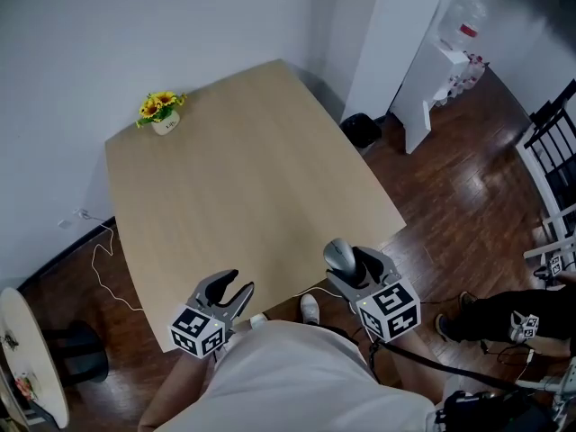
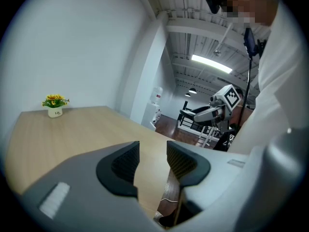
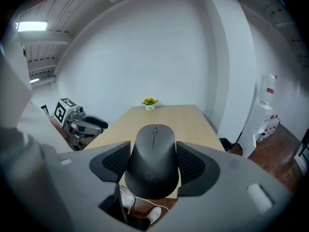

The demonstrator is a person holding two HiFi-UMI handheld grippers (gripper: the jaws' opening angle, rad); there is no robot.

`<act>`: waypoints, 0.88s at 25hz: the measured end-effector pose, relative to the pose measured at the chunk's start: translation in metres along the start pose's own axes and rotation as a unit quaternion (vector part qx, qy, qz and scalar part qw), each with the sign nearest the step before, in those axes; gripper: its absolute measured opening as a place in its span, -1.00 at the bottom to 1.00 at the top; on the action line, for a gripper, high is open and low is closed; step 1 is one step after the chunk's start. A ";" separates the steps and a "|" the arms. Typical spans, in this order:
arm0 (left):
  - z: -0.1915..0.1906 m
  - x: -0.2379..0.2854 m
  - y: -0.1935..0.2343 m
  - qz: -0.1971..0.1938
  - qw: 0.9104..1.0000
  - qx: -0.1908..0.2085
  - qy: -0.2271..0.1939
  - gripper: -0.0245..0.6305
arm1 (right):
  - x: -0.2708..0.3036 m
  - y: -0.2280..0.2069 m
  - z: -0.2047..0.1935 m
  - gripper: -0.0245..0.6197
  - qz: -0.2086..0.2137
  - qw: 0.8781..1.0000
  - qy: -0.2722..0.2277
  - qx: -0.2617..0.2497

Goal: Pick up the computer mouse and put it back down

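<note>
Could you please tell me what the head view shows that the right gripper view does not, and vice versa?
Only the head view shows the white cable on the floor beside the table. Only the right gripper view shows the ceiling light and the scroll wheel on the mouse. Both show that mouse held in the right claw, the left claw and the flower pot.

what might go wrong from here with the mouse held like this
1. The right tool pinches the mouse only by its smooth, curved sides, so it may slip out.
2. The mouse hangs about at the table's near edge, with floor showing below it; released here, it could miss the top and fall.
</note>
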State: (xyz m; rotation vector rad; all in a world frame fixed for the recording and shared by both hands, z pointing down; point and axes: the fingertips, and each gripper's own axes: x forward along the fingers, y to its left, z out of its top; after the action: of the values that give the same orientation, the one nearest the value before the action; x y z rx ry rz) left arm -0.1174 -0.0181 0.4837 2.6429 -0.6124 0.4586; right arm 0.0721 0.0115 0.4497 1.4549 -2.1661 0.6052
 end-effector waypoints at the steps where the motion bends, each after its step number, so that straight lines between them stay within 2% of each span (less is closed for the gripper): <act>1: 0.000 -0.001 0.000 0.002 1.000 -0.001 -0.001 -0.48 | 0.000 0.000 0.000 0.00 0.001 1.000 0.000 -0.001; 10: 0.005 -0.007 0.000 0.034 0.999 -0.002 -0.013 -0.48 | 0.033 -0.028 -0.007 0.00 -0.001 1.000 0.013 -0.005; 13: 0.002 -0.011 0.000 0.052 0.998 -0.012 -0.017 -0.48 | 0.073 -0.052 -0.026 0.00 -0.007 0.999 0.031 -0.008; 22: -0.014 -0.039 0.001 0.116 0.992 -0.048 -0.002 -0.48 | 0.225 -0.117 -0.116 0.00 -0.026 0.995 0.099 0.004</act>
State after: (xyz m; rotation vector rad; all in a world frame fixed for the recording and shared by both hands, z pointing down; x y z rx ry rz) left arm -0.1543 0.0010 0.4803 2.4941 -0.9244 0.4774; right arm 0.1205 -0.1246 0.6881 1.3874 -1.9709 0.7081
